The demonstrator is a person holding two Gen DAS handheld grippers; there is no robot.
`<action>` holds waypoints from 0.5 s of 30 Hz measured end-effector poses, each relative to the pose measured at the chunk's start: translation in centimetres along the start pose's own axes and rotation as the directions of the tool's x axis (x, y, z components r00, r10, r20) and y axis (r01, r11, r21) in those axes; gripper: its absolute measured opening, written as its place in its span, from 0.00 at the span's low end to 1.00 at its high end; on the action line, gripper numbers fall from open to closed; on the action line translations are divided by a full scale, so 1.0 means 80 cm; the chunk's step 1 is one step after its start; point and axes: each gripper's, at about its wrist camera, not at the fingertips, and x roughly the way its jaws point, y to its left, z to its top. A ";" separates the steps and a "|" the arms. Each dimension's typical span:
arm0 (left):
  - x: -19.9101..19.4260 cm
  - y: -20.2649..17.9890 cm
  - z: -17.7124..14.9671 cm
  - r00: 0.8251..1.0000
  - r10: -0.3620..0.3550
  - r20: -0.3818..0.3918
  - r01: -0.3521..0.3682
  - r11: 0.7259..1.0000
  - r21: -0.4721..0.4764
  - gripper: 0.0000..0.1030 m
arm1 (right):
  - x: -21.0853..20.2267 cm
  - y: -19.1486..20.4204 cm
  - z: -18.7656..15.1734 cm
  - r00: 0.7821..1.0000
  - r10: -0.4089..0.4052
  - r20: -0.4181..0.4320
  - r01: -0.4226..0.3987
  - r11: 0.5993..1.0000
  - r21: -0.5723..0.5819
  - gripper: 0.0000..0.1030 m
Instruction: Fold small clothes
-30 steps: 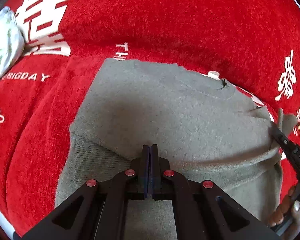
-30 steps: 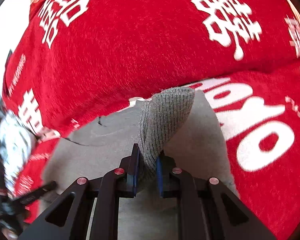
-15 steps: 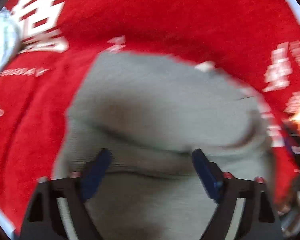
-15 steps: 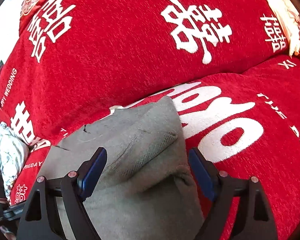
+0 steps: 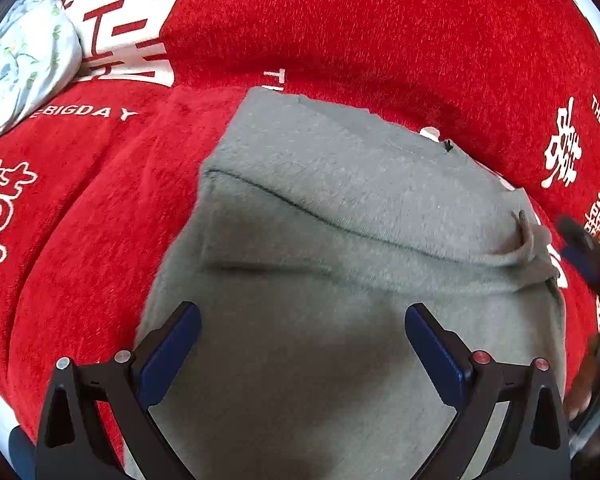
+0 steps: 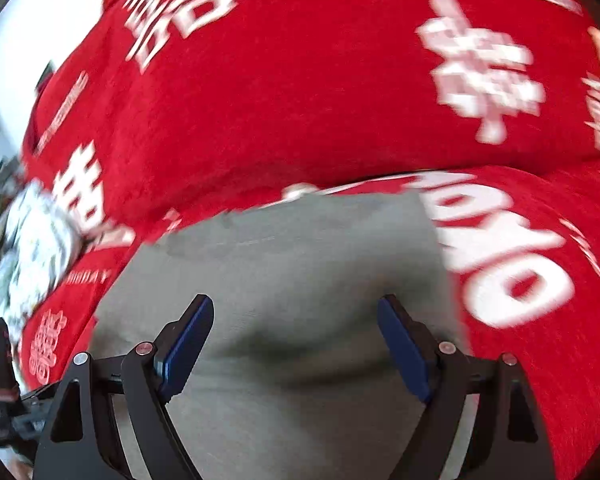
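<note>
A grey knit garment (image 5: 340, 208) lies folded on the red blanket (image 5: 80, 240), with a fold line across its middle. Above its near part my left gripper (image 5: 302, 310) is open, its jaws still opening, and only flat fabric lies under them. In the right wrist view the same garment (image 6: 300, 248) lies flat and my right gripper (image 6: 296, 300) stands open over it, its blue pads clear of the cloth. The right gripper (image 5: 588, 256) shows blurred at the right edge of the left wrist view, with a hand (image 5: 584, 396) below it.
The red blanket (image 6: 300, 80) with white lettering covers a raised cushion behind the garment. A pale floral cloth bundle (image 5: 20, 68) lies at the far left, seen blurred as a floral bundle (image 6: 32, 240) in the right wrist view. The left tool (image 6: 4, 380) shows at that view's lower left.
Both grippers were shut on the garment, the right one on a lifted ribbed cuff. Both have opened and let go, and the fabric now lies flat. The left gripper has drawn back over the cloth.
</note>
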 end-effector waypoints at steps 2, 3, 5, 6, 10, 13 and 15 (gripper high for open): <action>-0.001 0.001 -0.003 1.000 -0.003 -0.006 0.003 1.000 0.006 0.99 | 0.028 0.027 0.016 0.998 0.018 -0.059 -0.022 0.997 -0.071 0.84; -0.003 0.001 -0.005 1.000 -0.003 -0.006 0.003 1.000 0.011 0.99 | 0.043 0.035 0.023 0.995 0.038 -0.097 -0.046 0.996 -0.081 0.84; -0.006 0.001 -0.007 1.000 -0.003 -0.005 0.003 1.000 0.022 0.99 | 0.070 0.037 0.027 0.980 0.071 -0.187 -0.080 0.996 -0.041 0.84; -0.009 0.001 -0.008 1.000 0.000 -0.002 0.000 0.999 0.034 0.99 | 0.079 0.033 0.025 0.970 0.079 -0.229 -0.084 0.996 -0.014 0.84; -0.013 0.003 -0.015 1.000 0.015 0.012 -0.016 0.997 0.069 0.99 | 0.051 0.016 -0.007 0.958 -0.108 -0.267 0.102 0.994 -0.038 0.81; -0.012 0.002 -0.020 1.000 0.010 0.012 -0.011 0.997 0.079 0.99 | -0.013 0.013 -0.036 0.973 -0.163 -0.166 0.149 0.984 -0.096 0.85; -0.010 -0.005 -0.021 1.000 0.002 0.014 -0.003 0.996 0.093 0.99 | -0.035 -0.002 -0.042 0.973 -0.191 -0.129 0.180 0.980 -0.087 0.85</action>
